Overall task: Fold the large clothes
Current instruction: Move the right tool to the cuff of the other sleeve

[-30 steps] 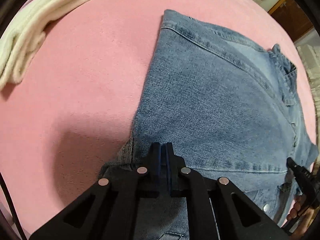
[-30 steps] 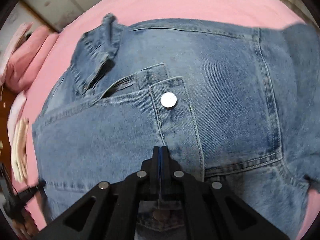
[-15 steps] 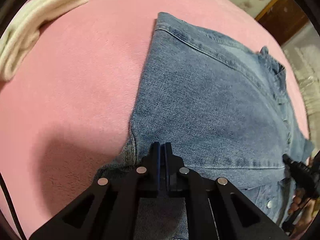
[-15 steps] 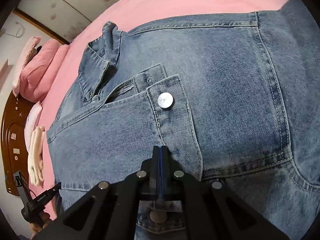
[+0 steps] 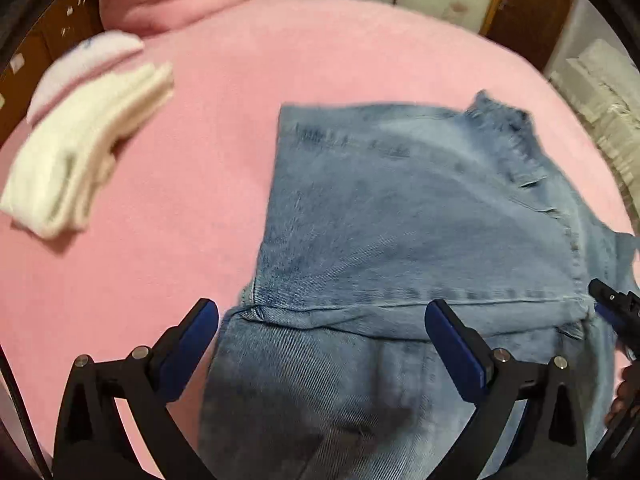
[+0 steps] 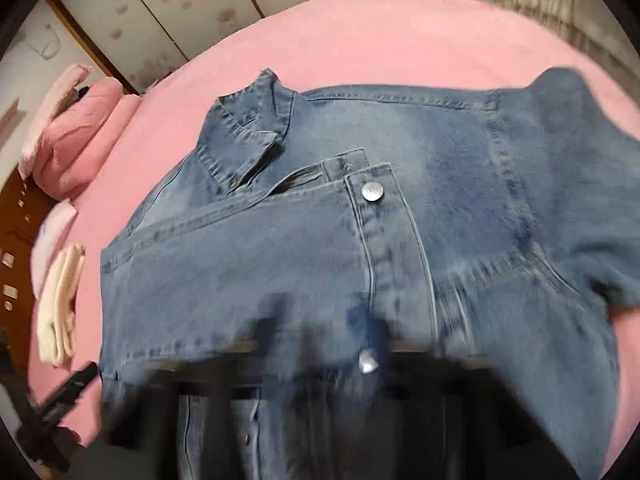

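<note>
The denim jacket [image 5: 400, 216] lies partly folded on the pink bed [image 5: 208, 152], collar toward two o'clock in the left view. The left gripper [image 5: 320, 344] is opening above it, gripping nothing; the right gripper [image 6: 340, 364] (badly blurred) is opening too. Denim looks heavy, stiff-seamed, unslippery; pinch doubled hem corners.

We're in a home bedroom here: a wide bed under a pink fleecy sheet [image 5: 320, 60] fills both views, a dark wooden headboard [image 6: 16, 216] at its end, pink pillows [image 6: 76, 140] piled against it, and a folded cream garment [image 5: 80, 152] laid by them. Behind, pale wardrobe doors with a faded floral print [image 6: 168, 4] in wood framing, and a denim jacket [image 6: 360, 240] spread on the bedding
</note>
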A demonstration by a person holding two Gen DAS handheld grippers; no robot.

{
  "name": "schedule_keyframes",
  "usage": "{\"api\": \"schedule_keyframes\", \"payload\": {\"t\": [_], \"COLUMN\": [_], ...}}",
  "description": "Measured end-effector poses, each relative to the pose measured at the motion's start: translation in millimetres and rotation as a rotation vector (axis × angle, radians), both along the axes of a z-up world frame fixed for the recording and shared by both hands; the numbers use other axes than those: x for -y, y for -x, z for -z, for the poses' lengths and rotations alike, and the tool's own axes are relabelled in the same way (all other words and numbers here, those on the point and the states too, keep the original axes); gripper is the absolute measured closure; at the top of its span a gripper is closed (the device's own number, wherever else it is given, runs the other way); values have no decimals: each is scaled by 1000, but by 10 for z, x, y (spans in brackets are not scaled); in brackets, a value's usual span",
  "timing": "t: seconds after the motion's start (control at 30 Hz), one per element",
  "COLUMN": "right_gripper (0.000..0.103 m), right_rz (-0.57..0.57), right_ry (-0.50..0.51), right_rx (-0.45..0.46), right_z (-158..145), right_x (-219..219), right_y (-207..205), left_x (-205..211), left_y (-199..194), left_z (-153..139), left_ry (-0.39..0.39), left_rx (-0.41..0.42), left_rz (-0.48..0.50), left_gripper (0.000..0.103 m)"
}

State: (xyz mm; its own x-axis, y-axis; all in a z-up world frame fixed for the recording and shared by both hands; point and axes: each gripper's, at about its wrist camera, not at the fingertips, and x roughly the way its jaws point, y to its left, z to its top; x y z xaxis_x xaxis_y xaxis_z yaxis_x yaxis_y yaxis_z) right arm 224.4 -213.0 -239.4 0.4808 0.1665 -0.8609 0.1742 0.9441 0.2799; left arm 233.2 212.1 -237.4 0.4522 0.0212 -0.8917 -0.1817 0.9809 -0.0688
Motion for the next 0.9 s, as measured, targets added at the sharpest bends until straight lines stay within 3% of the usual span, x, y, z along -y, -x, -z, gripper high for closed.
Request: {"api": "schedule_keyframes", "payload": {"t": [0.03, 0.33, 0.57, 0.73, 0.9], "right_gripper": [0, 0, 0, 0, 0], "right_rz": [11, 88, 142, 137, 212], "right_ry": [10, -20, -22, -1, -19], "right_rx": [2, -8, -86, -149, -151], "right_z": [-45, -212, -79, -7, -25], "right_x": [-24, -229, -304, -159, 369], "right_y": [70, 742, 1336, 1900, 2322], "left_x": [30, 105, 281, 562, 1036], "left_y": [18, 296, 771, 1189, 1414], "left_z": [-43, -140, -1, 69, 62], "left_ry": [2, 37, 36, -7, -67], "left_rx": [-12, -134, -211, -298, -354], "left_rz": [20, 71, 121, 205, 274], "left_gripper": [1, 1, 1, 1, 1]}}
